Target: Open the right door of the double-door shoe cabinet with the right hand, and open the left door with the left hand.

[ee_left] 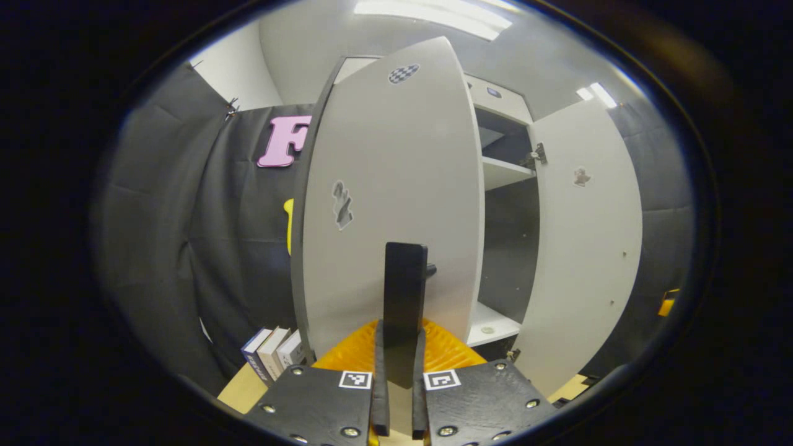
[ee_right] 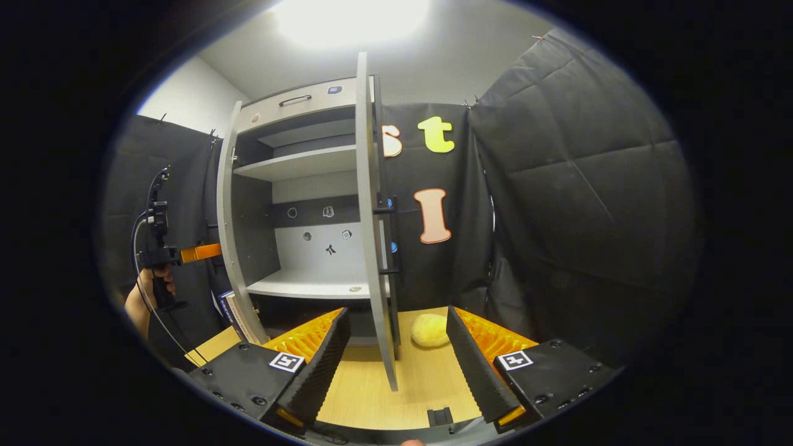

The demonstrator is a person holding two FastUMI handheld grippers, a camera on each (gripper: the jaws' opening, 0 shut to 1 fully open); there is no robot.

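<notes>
Grey cabinet doors both stand swung out: left door (ee_left: 390, 198) pinched at its handle by the left hand-held gripper (ee_left: 399, 371), right door (ee_right: 372, 217) free between the spread right hand-held gripper (ee_right: 393, 365); little seems left.

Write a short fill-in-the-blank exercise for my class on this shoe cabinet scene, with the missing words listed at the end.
1. In the right gripper view, the right gripper has its fingers spread ____.
2. The right door of the shoe cabinet stands ____.
3. Beside the cabinet's left door, a few ____ stand upright on the wooden table.
4. The left gripper has its fingers ____ on the left door's handle.

Missing words: open; open; books; shut
</notes>
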